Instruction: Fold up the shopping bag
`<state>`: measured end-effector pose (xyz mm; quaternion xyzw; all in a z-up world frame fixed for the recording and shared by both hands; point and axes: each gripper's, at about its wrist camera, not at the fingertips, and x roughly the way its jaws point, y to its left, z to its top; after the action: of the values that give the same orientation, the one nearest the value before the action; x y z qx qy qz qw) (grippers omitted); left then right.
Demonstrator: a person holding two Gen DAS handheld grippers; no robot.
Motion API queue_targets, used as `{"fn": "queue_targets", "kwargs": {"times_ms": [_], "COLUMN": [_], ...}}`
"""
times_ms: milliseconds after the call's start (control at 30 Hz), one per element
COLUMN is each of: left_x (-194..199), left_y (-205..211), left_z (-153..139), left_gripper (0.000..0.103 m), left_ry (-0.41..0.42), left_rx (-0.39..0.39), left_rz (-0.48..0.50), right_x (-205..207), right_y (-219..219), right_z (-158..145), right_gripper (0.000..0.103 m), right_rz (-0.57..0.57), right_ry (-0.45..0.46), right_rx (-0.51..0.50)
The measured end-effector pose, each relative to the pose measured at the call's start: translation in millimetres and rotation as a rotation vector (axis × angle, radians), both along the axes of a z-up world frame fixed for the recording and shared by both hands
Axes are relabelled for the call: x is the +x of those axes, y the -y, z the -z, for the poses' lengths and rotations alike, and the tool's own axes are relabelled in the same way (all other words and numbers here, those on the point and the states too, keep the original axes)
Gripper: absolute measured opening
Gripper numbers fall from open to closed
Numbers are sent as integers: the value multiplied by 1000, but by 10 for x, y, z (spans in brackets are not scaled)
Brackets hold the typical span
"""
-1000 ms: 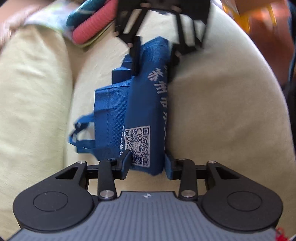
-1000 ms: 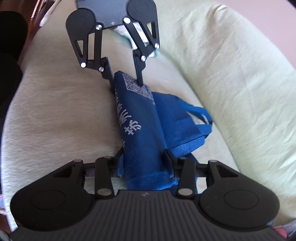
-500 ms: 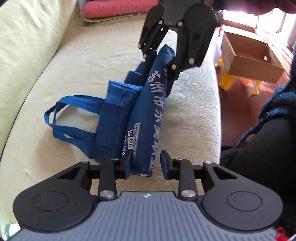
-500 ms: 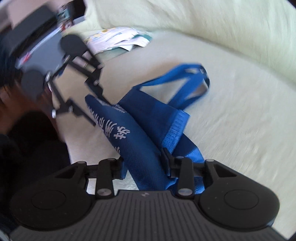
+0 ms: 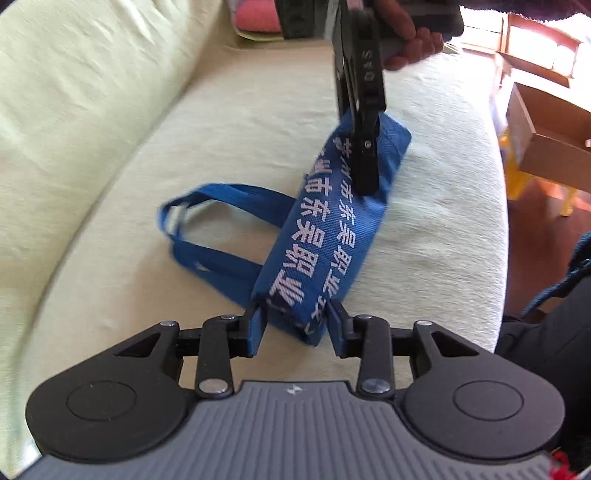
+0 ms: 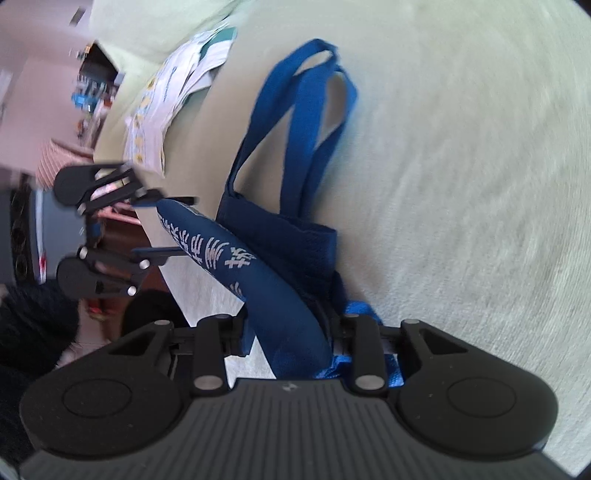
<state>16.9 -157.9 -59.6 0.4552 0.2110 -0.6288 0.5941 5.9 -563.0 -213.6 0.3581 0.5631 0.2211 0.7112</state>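
Observation:
The blue shopping bag (image 5: 325,254) with white characters is folded into a long narrow strip and hangs just above the sofa seat (image 5: 229,133). My left gripper (image 5: 295,321) is shut on its near end. My right gripper (image 5: 365,173), seen edge-on, pinches the far end. In the right wrist view the shopping bag (image 6: 280,295) fills the gap of the right gripper (image 6: 290,321), whose jaws are closing on it. There the left gripper (image 6: 173,227) holds the other end. The handles (image 5: 207,221) trail out to the side over the cushion, and the handles (image 6: 306,110) lie looped.
The pale green sofa backrest (image 5: 74,92) rises on the left. A cardboard box (image 5: 546,140) stands on the floor past the seat's right edge. Printed papers (image 6: 166,96) lie on the sofa, and a pink item (image 5: 255,18) at its far end. A hand (image 5: 406,37) grips the right tool.
The right gripper swung sideways and rolled over strongly, turning the bag with it. The left gripper rose slightly and rolled. The strip now shows its lettered face and looks narrower.

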Motion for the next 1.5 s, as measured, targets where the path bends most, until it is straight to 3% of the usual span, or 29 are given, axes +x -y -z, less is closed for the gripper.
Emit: {"fn": "queue_targets", "kwargs": {"times_ms": [133, 200, 367, 467, 567, 633, 700, 800, 833, 900, 933, 1033, 1133, 1267, 1500], "left_x": [-26, -89, -115, 48, 73, 41, 42, 28, 19, -1, -7, -25, -40, 11, 106], "left_y": [-64, 19, 313, 323, 348, 394, 397, 412, 418, 418, 414, 398, 376, 254, 3], "left_z": [-214, -182, 248, 405, 462, 491, 481, 510, 511, 511, 506, 490, 500, 563, 585], "left_gripper": [33, 35, 35, 35, 36, 35, 35, 32, 32, 30, 30, 30, 30, 31, 31], "left_ry": [-64, -94, -42, -162, -172, -144, -138, -131, -130, -120, -116, -104, -92, -136, -193], "left_rx": [-132, -181, -146, -195, -200, -188, -188, -199, -202, -205, -206, -208, -224, -296, -353], "left_rz": [-26, -21, -105, -240, -273, -271, -273, -277, -279, -275, -273, -266, -263, -308, -442], "right_x": [42, 76, 88, 11, -128, -283, -428, -742, -846, -997, -1042, -1021, -849, -819, -826], "right_y": [72, 93, 141, 177, 168, 112, -8, -420, -593, -944, -1187, -1645, -1709, -1564, -1485], "right_z": [100, 130, 170, 234, 247, 149, -25, -414, -529, -690, -738, -667, -408, -309, -257], "right_gripper": [25, 24, 22, 20, 20, 21, 27, 42, 40, 27, 23, 15, 15, 15, 15], "right_rz": [20, 26, 55, 119, 187, 229, 265, 393, 421, 457, 462, 349, 306, 469, 548], "right_ry": [-26, -39, -49, -30, 34, 115, 198, 348, 400, 490, 551, 713, 659, 596, 588], "right_rx": [48, 62, 86, 117, 122, 67, -49, -426, -559, -787, -947, -1183, -1218, -1068, -976]}}
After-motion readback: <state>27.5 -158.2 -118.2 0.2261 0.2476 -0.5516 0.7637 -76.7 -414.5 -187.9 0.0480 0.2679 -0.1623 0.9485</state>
